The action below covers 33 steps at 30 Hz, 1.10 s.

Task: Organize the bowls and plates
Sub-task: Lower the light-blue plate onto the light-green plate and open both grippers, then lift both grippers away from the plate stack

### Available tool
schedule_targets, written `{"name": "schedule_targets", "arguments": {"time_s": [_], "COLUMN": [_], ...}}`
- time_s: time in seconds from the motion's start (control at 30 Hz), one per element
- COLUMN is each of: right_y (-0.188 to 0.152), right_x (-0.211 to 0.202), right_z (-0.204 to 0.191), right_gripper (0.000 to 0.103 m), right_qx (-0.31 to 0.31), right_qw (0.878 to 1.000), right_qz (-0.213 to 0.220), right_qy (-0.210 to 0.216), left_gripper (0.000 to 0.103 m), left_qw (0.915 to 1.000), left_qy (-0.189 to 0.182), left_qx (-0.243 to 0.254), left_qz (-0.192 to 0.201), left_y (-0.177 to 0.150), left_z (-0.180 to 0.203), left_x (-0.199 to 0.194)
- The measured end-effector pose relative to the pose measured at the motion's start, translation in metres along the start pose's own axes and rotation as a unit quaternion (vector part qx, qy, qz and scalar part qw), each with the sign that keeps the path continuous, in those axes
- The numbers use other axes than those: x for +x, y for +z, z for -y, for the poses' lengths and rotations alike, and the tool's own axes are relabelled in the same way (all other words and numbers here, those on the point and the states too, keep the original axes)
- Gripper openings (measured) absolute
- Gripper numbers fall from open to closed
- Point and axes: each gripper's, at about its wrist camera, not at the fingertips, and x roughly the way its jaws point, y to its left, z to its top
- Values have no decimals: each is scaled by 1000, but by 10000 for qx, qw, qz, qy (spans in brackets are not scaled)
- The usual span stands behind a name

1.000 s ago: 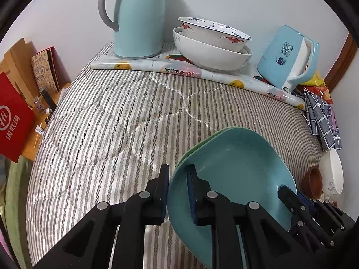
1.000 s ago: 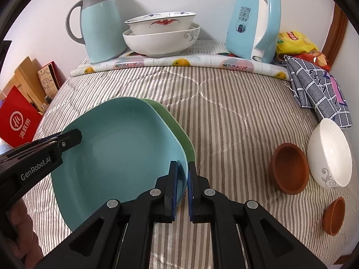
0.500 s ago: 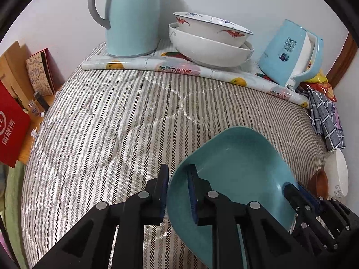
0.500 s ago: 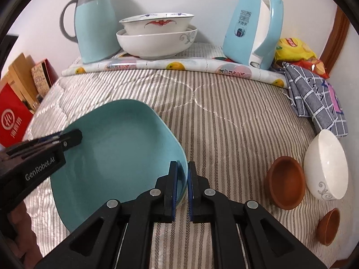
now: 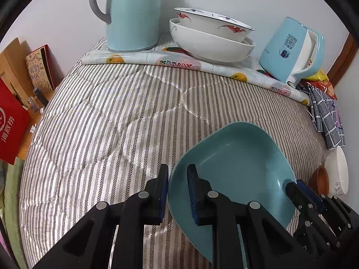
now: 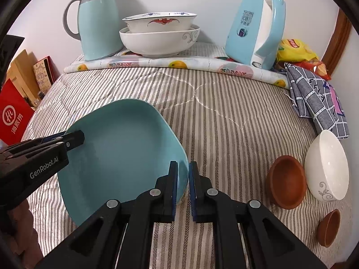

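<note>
A striped quilted bed (image 6: 235,116) carries everything; stacked white bowls (image 6: 159,35) sit at its far edge between a thermos jug (image 6: 98,22) and a kettle (image 6: 255,29). The teal plate (image 6: 125,154) is held tilted above the quilt, near side. Left tongs (image 5: 177,190) and right tongs (image 6: 182,186) are each clamped on opposite rims. Uneven pulling could twist it free, and a drop rightward might strike the brown bowl (image 6: 287,181) or white bowl (image 6: 325,165).

A striped quilted bed (image 6: 224,121) is carrying a fruit-print mat (image 6: 179,63) along the wall, a checked cloth (image 6: 314,98), a white bowl (image 6: 325,165) and two brown bowls (image 6: 287,182), lying at its right side.
</note>
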Motion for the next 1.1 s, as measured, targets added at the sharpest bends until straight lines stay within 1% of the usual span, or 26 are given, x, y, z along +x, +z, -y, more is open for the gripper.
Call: {"name": "schedule_targets", "arguments": {"time_s": [0.07,0.1,0.17,0.23,0.27,0.3,0.37,0.47,0.57,0.67,0.83,0.97,1.03,1.07,1.1], "right_y": [-1,-1,-2,-2,-2,-2,-3,-4,-5,-8,-13,-19,-23,-25,-28], "right_x": [-1,-2,-5,-9,-12,-15,-22,-33,-44,-58,-79,-96,-105,-108,-112], "right_z": [0,0,1,1,2,3,5,10,18,32,59,83,99,106,113], "right_gripper": [11,14,18,22,27,35,45,46,49,49,49,49,52,58,60], "right_qx": [-8,-17,-26,-21,-22,-23,-10,32,117,318,586,720,827,879,933], "right_qw": [10000,10000,9999,9999,9998,9997,9994,9989,9983,9969,9949,9922,9909,9905,9898], "right_qz": [1,8,22,73,112,161,271,394,497,652,816,1015,1062,1057,1075], "right_qy": [9,29,116,154,171,194,227,249,292,292,77,90,42,48,69], "left_gripper": [17,18,31,37,38,38,38,38,38,38,38,38,38,38,38], "left_qw": [10000,10000,10000,10000,10000,10000,9999,9997,9995,9992,9983,9971,9965,9961,9959], "left_qy": [5,1,-30,-13,14,20,-2,-3,-26,-42,-57,-165,-215,-254,-276], "left_qx": [11,10,-14,-8,0,-3,-11,-15,14,71,170,273,327,353,371], "left_qz": [-32,-38,-39,18,59,77,127,223,309,401,549,686,743,766,782], "left_y": [0,-1,-2,-3,-3,-3,-3,-5,-7,-11,-16,-22,-25,-27,-28], "left_z": [0,0,-1,0,0,0,0,2,8,16,33,52,64,70,74], "left_x": [-2,-3,-6,-11,-15,-17,-23,-34,-45,-57,-76,-92,-97,-99,-101]}}
